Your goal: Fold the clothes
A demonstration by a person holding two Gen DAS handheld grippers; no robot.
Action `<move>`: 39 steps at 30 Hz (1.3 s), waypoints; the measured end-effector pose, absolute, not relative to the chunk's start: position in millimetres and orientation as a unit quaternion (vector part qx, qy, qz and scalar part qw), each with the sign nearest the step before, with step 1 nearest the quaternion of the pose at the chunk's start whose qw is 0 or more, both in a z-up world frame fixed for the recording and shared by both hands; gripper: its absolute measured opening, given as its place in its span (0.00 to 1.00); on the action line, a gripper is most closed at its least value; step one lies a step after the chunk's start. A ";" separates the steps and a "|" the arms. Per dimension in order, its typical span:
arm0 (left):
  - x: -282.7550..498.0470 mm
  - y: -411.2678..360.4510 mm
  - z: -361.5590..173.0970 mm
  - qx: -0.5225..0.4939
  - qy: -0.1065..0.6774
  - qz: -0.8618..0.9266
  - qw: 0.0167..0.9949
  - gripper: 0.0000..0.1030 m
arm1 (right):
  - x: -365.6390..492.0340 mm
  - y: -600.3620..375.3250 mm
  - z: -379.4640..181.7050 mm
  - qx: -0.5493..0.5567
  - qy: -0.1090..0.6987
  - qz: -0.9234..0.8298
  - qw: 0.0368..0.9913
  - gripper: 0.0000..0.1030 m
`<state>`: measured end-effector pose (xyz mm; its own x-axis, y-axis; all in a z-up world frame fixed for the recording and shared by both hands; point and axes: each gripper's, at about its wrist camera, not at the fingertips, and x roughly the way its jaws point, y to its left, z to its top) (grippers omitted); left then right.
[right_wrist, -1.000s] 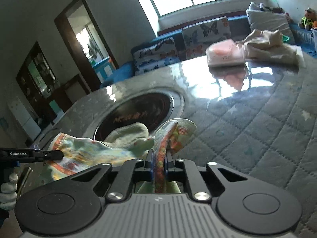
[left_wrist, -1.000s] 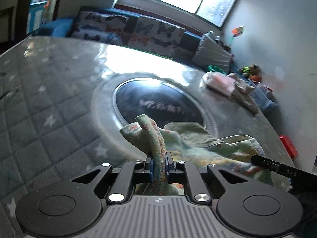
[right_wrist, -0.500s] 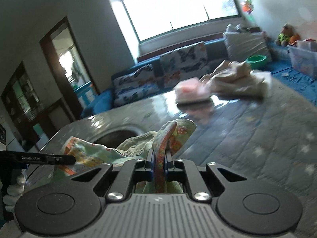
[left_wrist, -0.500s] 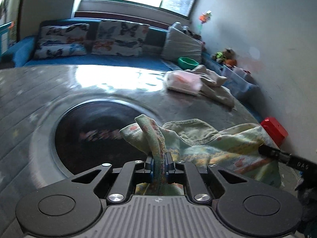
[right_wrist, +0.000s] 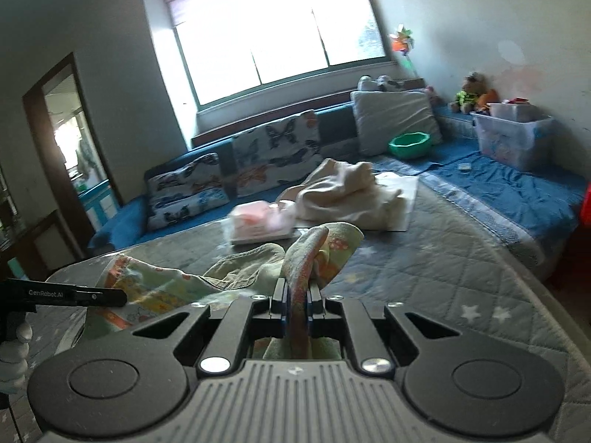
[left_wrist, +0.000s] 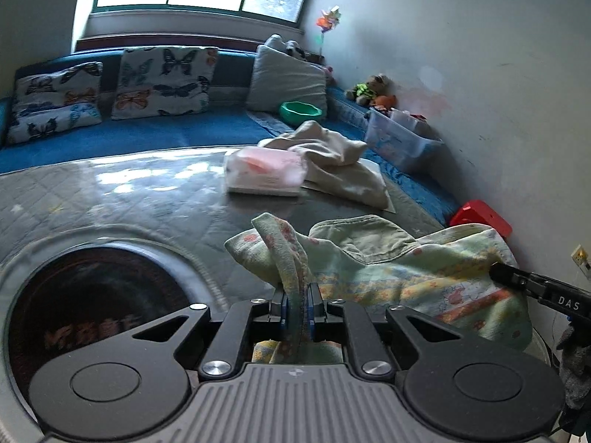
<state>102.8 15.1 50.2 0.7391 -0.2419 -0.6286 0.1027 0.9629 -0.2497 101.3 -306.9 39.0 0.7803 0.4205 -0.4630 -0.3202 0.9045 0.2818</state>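
Left gripper [left_wrist: 296,302] and right gripper [right_wrist: 297,304]: jaws clamped on opposite bunched edges of the printed green garment [left_wrist: 406,273], which spans between them above the quilted table cover [left_wrist: 129,199]. Beyond, toward the table's far edge: pink folded garment [left_wrist: 266,173], then cream garment [left_wrist: 340,162].

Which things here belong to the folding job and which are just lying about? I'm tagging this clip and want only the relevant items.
Part of the job:
- patterned green garment
- left gripper, shut on it
- right gripper, shut on it
- cream clothes pile
- pink folded stack

Lying about:
- butterfly cushions
- green bowl
- plastic bin
- stuffed toy
- red stool
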 end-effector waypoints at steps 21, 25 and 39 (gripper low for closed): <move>129.7 12.0 -10.6 -0.061 0.426 -0.052 0.901 0.35 | 123.5 -337.5 -33.5 0.091 0.346 0.115 0.927 0.18; 129.3 14.2 -10.9 -0.041 0.427 -0.028 0.903 0.44 | 122.2 -335.7 -32.9 0.069 0.343 0.098 0.932 0.33; 152.9 -40.3 -3.8 0.001 0.419 -0.075 0.905 0.44 | 142.1 -291.3 -29.9 0.004 0.331 0.136 0.934 0.57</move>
<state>152.9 -40.3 -3.8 0.6371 -0.1349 -0.7589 0.1372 0.9887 -0.0606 142.1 -291.3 -29.9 0.7444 0.2562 -0.6167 -0.2504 0.9632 0.0978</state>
